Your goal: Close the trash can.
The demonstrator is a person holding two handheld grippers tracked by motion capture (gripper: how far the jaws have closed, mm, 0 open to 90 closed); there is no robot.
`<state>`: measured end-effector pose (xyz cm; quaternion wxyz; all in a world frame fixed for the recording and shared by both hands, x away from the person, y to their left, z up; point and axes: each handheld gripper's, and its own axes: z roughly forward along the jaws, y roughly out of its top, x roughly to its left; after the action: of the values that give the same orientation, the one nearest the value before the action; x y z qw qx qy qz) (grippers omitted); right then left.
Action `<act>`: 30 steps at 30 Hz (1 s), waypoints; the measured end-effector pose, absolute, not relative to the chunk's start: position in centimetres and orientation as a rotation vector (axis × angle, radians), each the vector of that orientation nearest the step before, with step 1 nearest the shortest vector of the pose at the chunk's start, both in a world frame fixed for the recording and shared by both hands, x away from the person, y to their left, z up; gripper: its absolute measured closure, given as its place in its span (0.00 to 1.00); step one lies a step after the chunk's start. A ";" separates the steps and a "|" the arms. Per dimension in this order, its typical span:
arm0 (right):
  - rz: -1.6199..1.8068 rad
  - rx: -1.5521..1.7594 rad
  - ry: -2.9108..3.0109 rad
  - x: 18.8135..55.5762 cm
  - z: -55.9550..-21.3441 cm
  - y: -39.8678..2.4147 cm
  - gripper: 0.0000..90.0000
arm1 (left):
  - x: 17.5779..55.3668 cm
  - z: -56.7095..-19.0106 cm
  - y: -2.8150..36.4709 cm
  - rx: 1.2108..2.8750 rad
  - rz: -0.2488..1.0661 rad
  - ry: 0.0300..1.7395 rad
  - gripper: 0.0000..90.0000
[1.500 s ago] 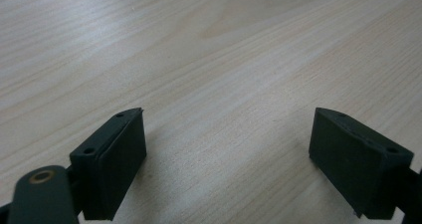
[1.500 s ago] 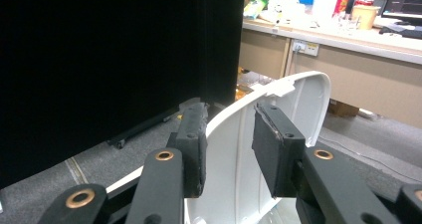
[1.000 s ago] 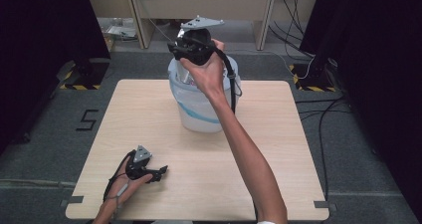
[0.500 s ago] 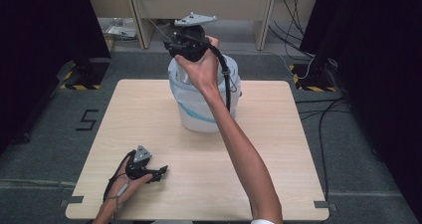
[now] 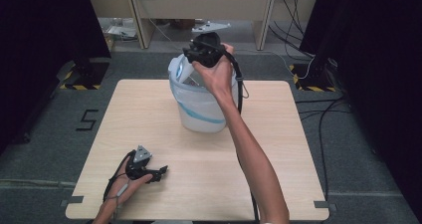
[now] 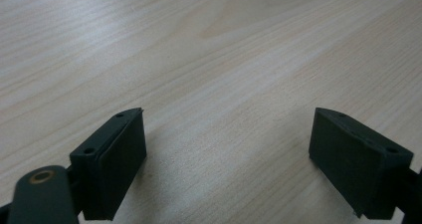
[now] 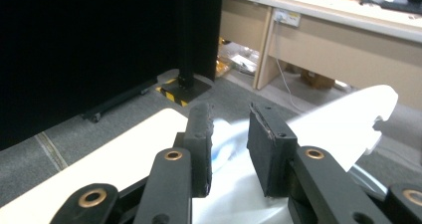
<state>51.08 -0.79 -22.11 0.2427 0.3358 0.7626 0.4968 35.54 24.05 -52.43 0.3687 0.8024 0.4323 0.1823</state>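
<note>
White plastic is what the right claw [image 5: 191,59] is working on: a flat lid or flap [image 5: 180,70] standing tilted up at the far-left rim of the translucent bucket [image 5: 201,112], which sits at the middle of the far half of the desk [image 5: 298,149]. In the right gripper view the two black jaws are standing close together with a narrow gap, and the white lid [image 7: 343,124] is running between and behind them; whether the pads are truly pinching its edge I cannot tell, since the plastic is blurred there. The right hand [image 5: 216,77] is holding the tool above the bucket's mouth, cable trailing down the bucket's right side.

The left claw [image 5: 159,171] is lying low on the near-left part of the desk, well apart from the bucket. In the left gripper view [image 6: 226,154] its jaws are spread wide with bare wood grain between them, gripping nothing.

Judging from this, the step in hand is lifting the lid clear of the bucket. The next move is calling for a firm pinch on the lid's edge, then carrying it up and away without tipping the bucket; the idle left claw may be needed to steady the bucket's wall
</note>
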 end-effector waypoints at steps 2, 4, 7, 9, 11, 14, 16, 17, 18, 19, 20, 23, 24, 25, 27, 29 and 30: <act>1.348 0.942 2.085 51.2 -22.6 -1.6 0.78 | 35.5 -52.4 24.1 2.061 0.467 1.111 0.15; 1.350 0.965 2.089 51.3 -23.4 -2.7 0.78 | 35.5 -52.4 24.0 2.059 0.468 1.110 0.15; 1.361 0.999 2.087 51.4 -24.3 -4.1 0.79 | 35.5 -52.4 24.0 2.058 0.469 1.111 0.15; 1.360 1.022 2.087 51.5 -24.9 -4.9 0.79 | 35.5 -52.4 24.0 2.059 0.468 1.111 0.15; 1.356 1.030 2.089 51.6 -25.3 -5.4 0.79 | 35.5 -52.4 24.0 2.059 0.469 1.112 0.15; 1.345 1.044 2.092 51.7 -25.9 -6.0 0.79 | 35.5 -52.4 24.0 2.059 0.468 1.112 0.15; 1.342 1.055 2.090 51.8 -26.3 -6.3 0.79 | 35.5 -52.4 24.0 2.059 0.468 1.111 0.15; 1.336 1.057 2.089 51.8 -26.4 -6.5 0.79 | 35.5 -52.4 24.0 2.059 0.468 1.112 0.15; 1.323 1.062 2.088 51.8 -26.6 -6.6 0.79 | 35.5 -52.4 24.0 2.059 0.468 1.111 0.15; 1.318 1.072 2.089 51.9 -26.9 -6.9 0.79 | 35.5 -52.4 24.0 2.059 0.468 1.111 0.15; 1.318 1.072 2.089 51.9 -26.9 -6.9 0.79 | 35.5 -52.4 24.0 2.058 0.468 1.112 0.15; 1.301 1.077 2.087 52.1 -27.3 -7.1 0.79 | 35.5 -52.4 24.1 2.064 0.469 1.109 0.15; 1.299 1.079 2.087 52.1 -27.5 -7.3 0.79 | 35.5 -52.4 24.0 2.059 0.468 1.112 0.15; 1.294 1.082 2.086 52.2 -27.6 -7.3 0.79 | 35.5 -52.4 24.0 2.059 0.468 1.111 0.15; 1.288 1.087 2.088 52.3 -27.9 -7.5 0.79 | 35.5 -52.4 24.0 2.059 0.468 1.111 0.15; 1.288 1.100 2.090 52.5 -28.2 -7.7 0.79 | 35.5 -52.4 24.0 2.059 0.469 1.112 0.15; 1.300 1.110 2.090 52.6 -28.5 -7.8 0.79 | 35.5 -52.4 24.0 2.058 0.468 1.112 0.15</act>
<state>52.57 -7.83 -28.45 0.2188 0.4010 0.7554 0.4698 35.54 24.04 -52.43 0.3690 0.8018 0.4331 0.1825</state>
